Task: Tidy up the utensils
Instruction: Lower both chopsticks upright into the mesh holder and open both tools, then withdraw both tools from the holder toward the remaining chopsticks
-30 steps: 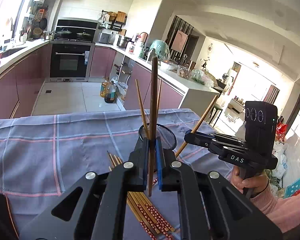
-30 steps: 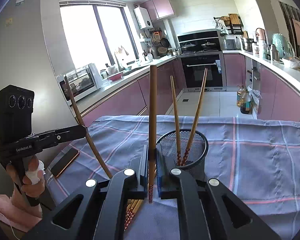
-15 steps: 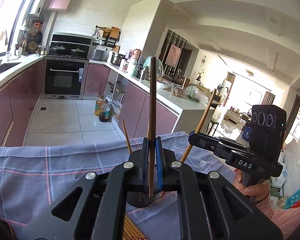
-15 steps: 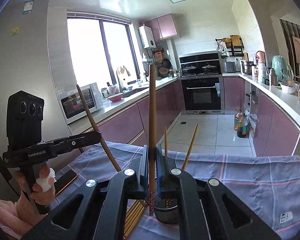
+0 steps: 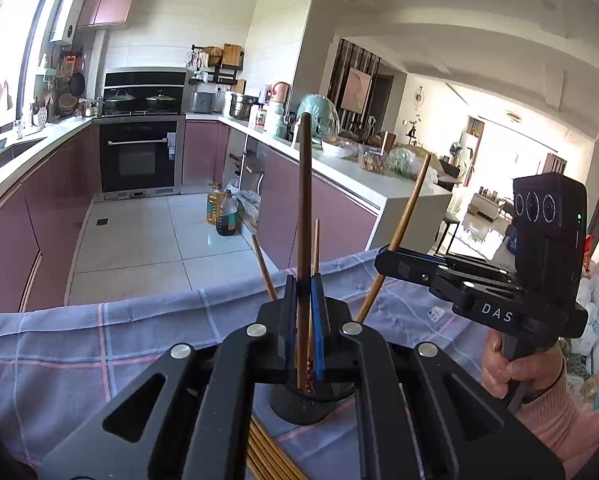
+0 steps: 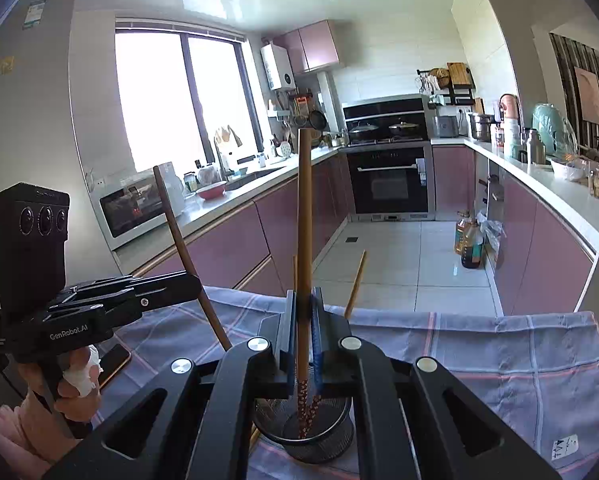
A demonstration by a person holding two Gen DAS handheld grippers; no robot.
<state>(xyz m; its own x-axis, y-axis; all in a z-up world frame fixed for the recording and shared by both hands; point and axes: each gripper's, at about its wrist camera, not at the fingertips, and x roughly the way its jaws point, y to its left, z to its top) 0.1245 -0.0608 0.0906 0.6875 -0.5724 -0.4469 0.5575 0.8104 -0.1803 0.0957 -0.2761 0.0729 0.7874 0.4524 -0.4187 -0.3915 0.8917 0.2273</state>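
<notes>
My left gripper (image 5: 304,320) is shut on a brown chopstick (image 5: 304,200) that stands upright. Its patterned lower end hangs over the black mesh holder (image 5: 299,404). Two chopsticks (image 5: 264,266) lean in that holder. My right gripper (image 6: 304,332) is shut on another upright chopstick (image 6: 304,220), whose patterned end points into the mouth of the holder (image 6: 311,436). Each gripper shows in the other's view: the right gripper (image 5: 395,266) with its slanted chopstick (image 5: 407,220), the left gripper (image 6: 191,286) with its chopstick (image 6: 179,236).
Several loose chopsticks (image 5: 267,452) lie on the checked purple cloth (image 5: 99,344) just in front of the holder. A phone (image 6: 113,362) lies at the cloth's left edge. Beyond the table's far edge are the tiled floor, pink cabinets and oil bottles (image 5: 223,212).
Both grippers have risen and moved forward with their chopsticks. The holder, which stood ahead of them, now sits low and close under the fingers in both views.
</notes>
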